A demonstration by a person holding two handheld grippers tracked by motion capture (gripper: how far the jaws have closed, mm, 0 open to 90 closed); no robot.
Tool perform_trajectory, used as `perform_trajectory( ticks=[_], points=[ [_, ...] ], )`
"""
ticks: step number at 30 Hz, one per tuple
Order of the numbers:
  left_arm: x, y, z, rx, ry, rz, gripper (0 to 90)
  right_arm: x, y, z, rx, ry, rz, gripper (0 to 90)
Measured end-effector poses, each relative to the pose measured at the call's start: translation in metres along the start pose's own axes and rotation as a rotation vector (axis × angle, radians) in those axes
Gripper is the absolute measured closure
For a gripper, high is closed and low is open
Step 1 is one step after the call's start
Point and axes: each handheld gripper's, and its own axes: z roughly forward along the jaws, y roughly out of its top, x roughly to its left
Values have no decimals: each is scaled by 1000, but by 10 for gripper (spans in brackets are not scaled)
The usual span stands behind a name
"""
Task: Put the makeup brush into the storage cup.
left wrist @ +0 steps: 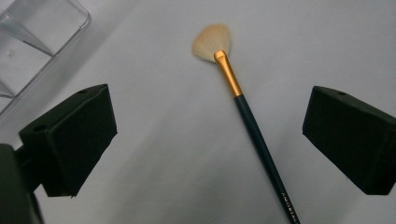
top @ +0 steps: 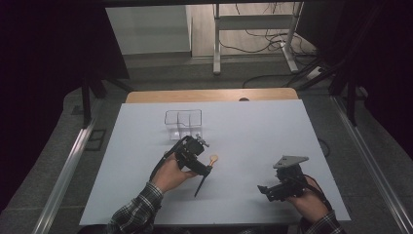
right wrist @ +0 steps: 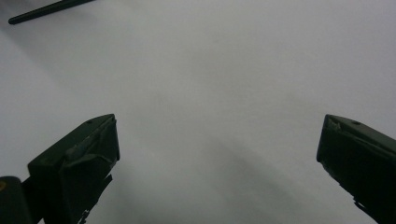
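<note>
Left gripper (left wrist: 209,140): jaws spread wide, hovering over the fan brush (left wrist: 247,119) at frame centre
Right gripper (right wrist: 217,168): jaws spread, gripping nothing
Clear organizer (top: 183,124): upper centre

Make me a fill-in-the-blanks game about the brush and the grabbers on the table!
1. The fan brush lies on the white table between the jaws of the ____ gripper.
2. Its bristles spread from a ____ coloured metal band.
3. Both grippers, also the right gripper, have their jaws ____.
4. The clear organizer stands ____ of things.

Missing words: left; gold; open; empty
</note>
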Motion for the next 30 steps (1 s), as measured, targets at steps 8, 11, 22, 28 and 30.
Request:
perform_trajectory(
  ticks=[8,11,22,28,30],
  points=[
    [-3,-4,11,16,-5,-1,36,0,0,0,1,2,0,0],
    [-3,-5,15,34,-3,7,36,0,0,0,1,3,-1,0],
    [-8,-10,27,62,8,15,37,1,0,1,4,8,-5,0],
    [-8,-12,31,77,23,16,36,1,0,1,6,9,-6,0],
    [-8,-12,33,81,21,11,37,1,0,1,7,9,-7,0]
  ],
)
